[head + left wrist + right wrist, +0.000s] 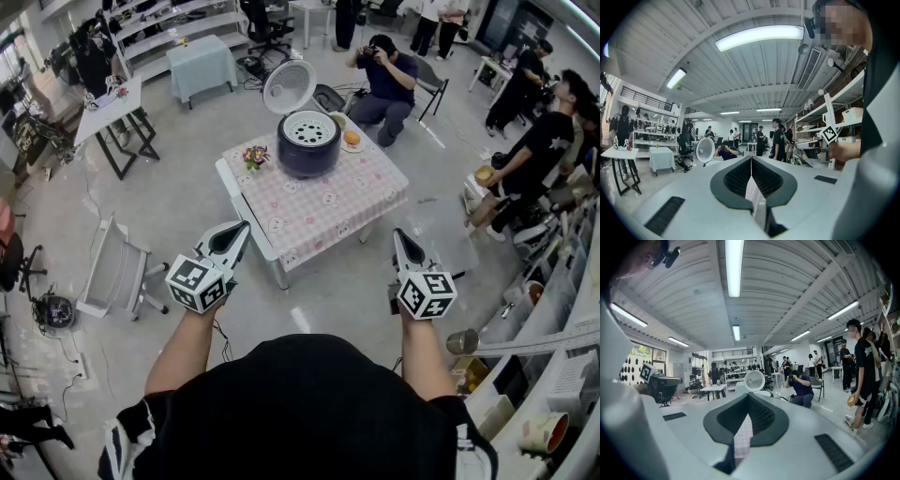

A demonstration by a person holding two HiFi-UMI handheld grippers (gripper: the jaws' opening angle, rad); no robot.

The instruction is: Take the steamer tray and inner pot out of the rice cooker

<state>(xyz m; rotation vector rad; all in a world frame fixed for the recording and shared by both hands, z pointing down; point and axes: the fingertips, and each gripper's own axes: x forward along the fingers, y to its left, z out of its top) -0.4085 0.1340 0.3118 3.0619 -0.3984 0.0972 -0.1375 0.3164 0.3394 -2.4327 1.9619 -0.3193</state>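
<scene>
Reaching for the rice cooker [307,142] from there? Both tools look a long way off it

They are. The left tool [240,228] has its jaws pressed together on nothing, and the right tool [401,236] is the same. Both are held about level in front of the person

So where does the cooker lie from them?

Straight ahead, towards the far side of the checked surface [323,211]. It's roughly between the two tools, a shade nearer the left one's line. The lid [288,86] stands open, tipped away to the far left, so the mouth faces up and the near side is free

And the steamer tray [309,128]?

Sitting in the top of the cooker, white and full of holes. The inner pot must be beneath it; I can't see it from here

Which goes first, then?

The tray, I'd say, since it lies on top. Both tools would have to open and come forward over the surface, between the flowers [254,156] on the left and the plate [352,141] on the right
</scene>
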